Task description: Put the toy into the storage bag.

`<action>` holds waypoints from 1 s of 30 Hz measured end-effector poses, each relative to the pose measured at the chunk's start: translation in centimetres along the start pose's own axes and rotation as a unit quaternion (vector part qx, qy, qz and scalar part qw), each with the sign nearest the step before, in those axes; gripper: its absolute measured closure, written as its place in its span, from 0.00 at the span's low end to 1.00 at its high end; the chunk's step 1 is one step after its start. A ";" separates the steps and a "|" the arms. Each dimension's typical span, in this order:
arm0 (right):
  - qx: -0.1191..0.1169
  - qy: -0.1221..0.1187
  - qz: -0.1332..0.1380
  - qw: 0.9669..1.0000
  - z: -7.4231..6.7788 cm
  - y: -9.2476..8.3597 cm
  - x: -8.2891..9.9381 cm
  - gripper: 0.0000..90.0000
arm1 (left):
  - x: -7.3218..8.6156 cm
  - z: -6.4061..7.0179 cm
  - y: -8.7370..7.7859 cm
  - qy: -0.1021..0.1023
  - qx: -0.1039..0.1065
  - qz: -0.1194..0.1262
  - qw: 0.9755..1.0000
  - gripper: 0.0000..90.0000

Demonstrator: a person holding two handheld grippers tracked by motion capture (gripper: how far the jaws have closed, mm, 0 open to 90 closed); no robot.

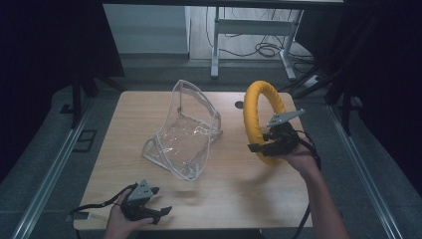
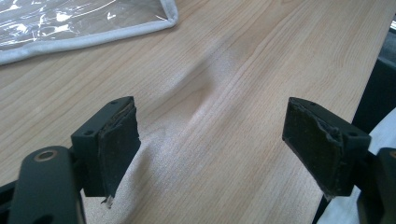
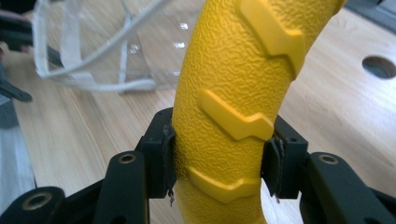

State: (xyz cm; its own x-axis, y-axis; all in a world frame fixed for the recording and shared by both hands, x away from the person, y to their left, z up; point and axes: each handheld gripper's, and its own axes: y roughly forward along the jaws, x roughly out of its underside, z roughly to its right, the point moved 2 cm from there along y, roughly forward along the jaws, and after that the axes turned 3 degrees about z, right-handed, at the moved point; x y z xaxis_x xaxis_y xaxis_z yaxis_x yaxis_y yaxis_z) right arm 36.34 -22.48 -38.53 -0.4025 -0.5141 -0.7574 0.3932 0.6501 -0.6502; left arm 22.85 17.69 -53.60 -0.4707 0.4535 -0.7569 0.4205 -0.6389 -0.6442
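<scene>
A yellow textured ring (image 1: 255,110) stands upright above the right part of the wooden table (image 1: 234,189), held at its lower rim by my right gripper (image 1: 266,145). In the right gripper view both pads press on the yellow ring (image 3: 224,93), which has raised zigzag ribs. A clear plastic pouch with white piping (image 1: 186,134) stands half open at mid table, left of the ring. My left gripper (image 1: 161,213) rests low at the front left of the table, open; the left gripper view has its fingers (image 2: 114,144) wide apart over bare wood, with a corner of the pouch (image 2: 70,28) beyond.
A round cable hole (image 1: 239,105) sits in the tabletop just behind the ring, also seen as the hole (image 3: 379,66) in the right gripper view. A white desk frame (image 1: 249,30) and cables lie on the floor beyond the table. Dark curtains flank both sides.
</scene>
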 end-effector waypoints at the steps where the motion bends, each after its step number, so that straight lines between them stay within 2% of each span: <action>1: -0.001 -0.001 0.013 1.000 -0.1 -0.3 -0.3 0.58 | 0.0 0.0 0.0 -0.001 0.000 0.000 1.000 0.21; 10: -0.008 -0.005 0.051 0.999 -0.7 -0.6 -1.2 0.58 | 0.0 0.0 -0.1 0.001 -0.001 0.004 1.000 0.21; 14: -0.010 -0.009 0.070 0.997 -1.0 -0.8 -1.6 0.58 | 0.0 0.0 -0.1 0.001 0.000 0.003 1.000 0.21; 20: -0.016 -0.003 0.100 0.995 -1.3 -1.1 -1.9 0.58 | 0.0 0.0 0.0 0.002 0.000 0.002 1.000 0.21; 30: -0.029 -0.005 0.128 0.991 -1.8 -1.2 -2.4 0.58 | 0.0 0.0 0.0 0.002 0.001 0.002 1.000 0.21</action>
State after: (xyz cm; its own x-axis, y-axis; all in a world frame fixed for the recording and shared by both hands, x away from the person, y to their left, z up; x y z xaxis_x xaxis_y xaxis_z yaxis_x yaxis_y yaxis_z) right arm 35.32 -21.05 -35.85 -0.2883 -0.3334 -0.8976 0.4325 0.7910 -0.4327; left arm 22.84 17.66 -53.59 -0.4666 0.4533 -0.7595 0.4213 -0.6411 -0.6415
